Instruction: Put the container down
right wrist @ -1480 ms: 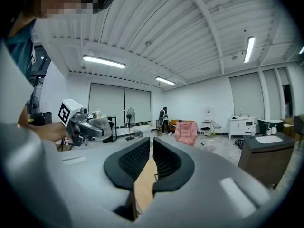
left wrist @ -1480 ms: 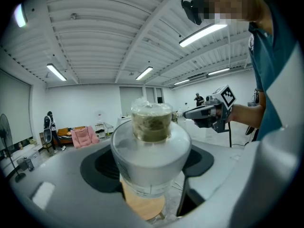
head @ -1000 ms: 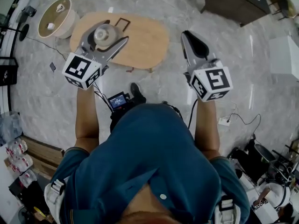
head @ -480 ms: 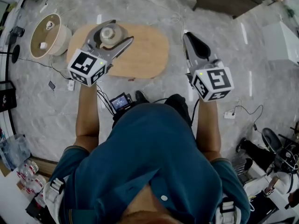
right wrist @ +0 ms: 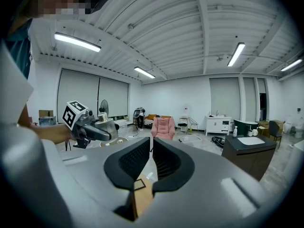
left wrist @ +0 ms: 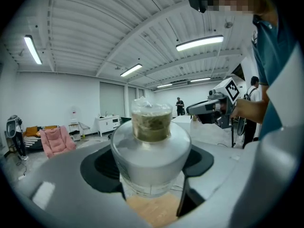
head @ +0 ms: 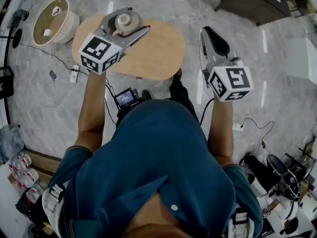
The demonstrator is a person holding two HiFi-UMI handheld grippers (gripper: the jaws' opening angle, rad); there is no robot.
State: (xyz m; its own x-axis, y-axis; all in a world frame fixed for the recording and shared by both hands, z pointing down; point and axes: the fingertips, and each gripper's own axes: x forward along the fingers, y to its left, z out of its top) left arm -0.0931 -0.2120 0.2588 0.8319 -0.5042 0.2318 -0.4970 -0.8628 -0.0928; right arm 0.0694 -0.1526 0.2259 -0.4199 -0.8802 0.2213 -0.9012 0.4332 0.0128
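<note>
A clear container (head: 123,20) with a wide white collar and brownish contents sits between the jaws of my left gripper (head: 131,20), which is shut on it. In the head view it hangs over the left end of an oval wooden table (head: 158,48). The left gripper view shows the container (left wrist: 151,141) upright, both dark pads (left wrist: 102,167) pressed to its sides, tabletop (left wrist: 152,210) beneath. My right gripper (head: 208,34) is level beside the table's right end, jaws shut and empty. In its own view the right gripper (right wrist: 151,151) shows only a thin slit.
A round pale tub (head: 52,21) stands on the marble floor left of the table. A dark cabinet (head: 247,1) is at the upper right, a white box (head: 302,58) at the right edge. Cables, a power strip (head: 74,74) and a small screen device (head: 126,98) lie near my feet.
Both grippers have moved forward toward the table, and the container is now farther over its left end. Neither pair of jaws has changed.
</note>
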